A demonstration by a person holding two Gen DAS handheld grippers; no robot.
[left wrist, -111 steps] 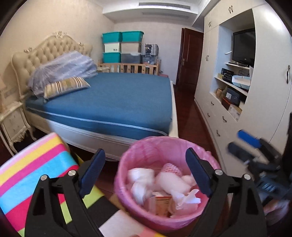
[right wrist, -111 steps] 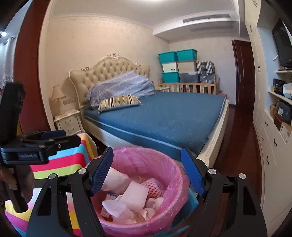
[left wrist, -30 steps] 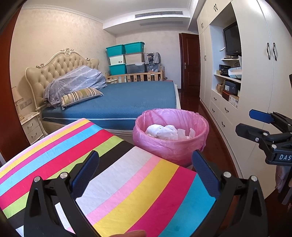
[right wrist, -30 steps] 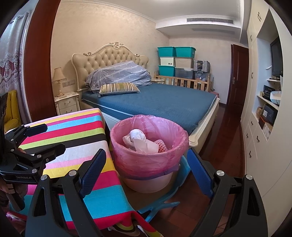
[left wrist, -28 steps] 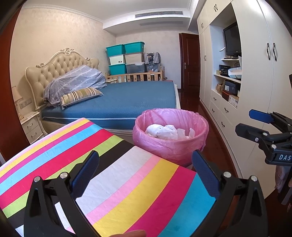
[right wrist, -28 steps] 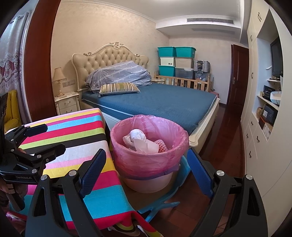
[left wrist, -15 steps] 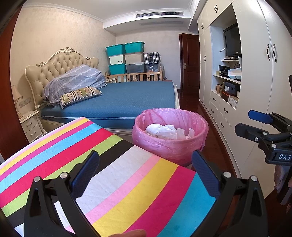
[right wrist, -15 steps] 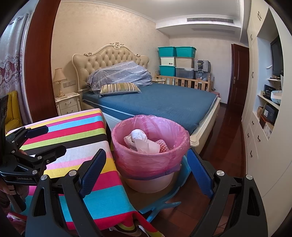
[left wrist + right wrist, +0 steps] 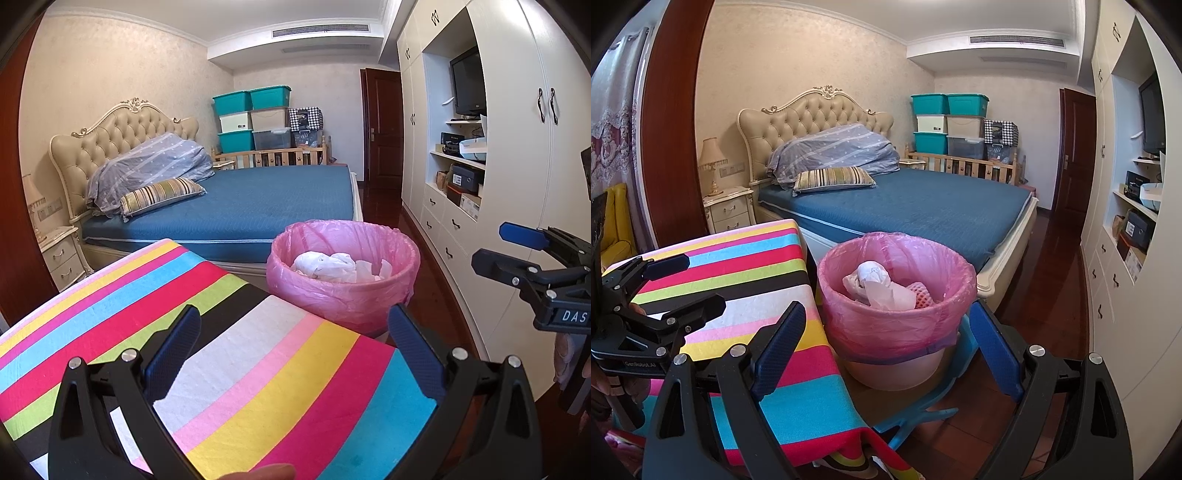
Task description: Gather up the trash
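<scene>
- Left wrist view: your left gripper (image 9: pixel 293 354) hangs over the striped desk (image 9: pixel 229 354). Its fingers (image 9: pixel 173 347) are spread wide and there is nothing between them.
- The pink bin (image 9: pixel 343 273) stands just past the far edge of the desk. White crumpled trash (image 9: pixel 328 264) lies inside it, so the trash is in the bin.
- I see no loose trash on the part of the desk shown here. I think the picking up is done, or close to done.
- Your right gripper (image 9: pixel 532 266) shows at the right edge, apart from the bin. From this side I cannot tell how its fingers stand.
- The blue bed (image 9: pixel 258 206) sits behind the bin and the white cupboards (image 9: pixel 517 147) are on the right. Neither one blocks your way.
- Right wrist view: your right gripper (image 9: pixel 886 354) points at the pink bin (image 9: pixel 897 321). Its fingers (image 9: pixel 779 347) are wide apart and empty. They frame the bin but do not touch it.
- White paper (image 9: pixel 875 284) and a bit of pink netting (image 9: pixel 923 291) lie in the bin.
- The bin seems to sit on a low blue stool (image 9: pixel 945 387), just beside the desk (image 9: pixel 738 280).
- Your left gripper (image 9: pixel 653 291) hovers over the desk on the left, fingers apart.
- For the next move, you should look around for any trash left. If there is none, you may lift the bag. Its thin rim will need a soft pinch.
- The desk corner is close to the bin, so mind it when you reach.
</scene>
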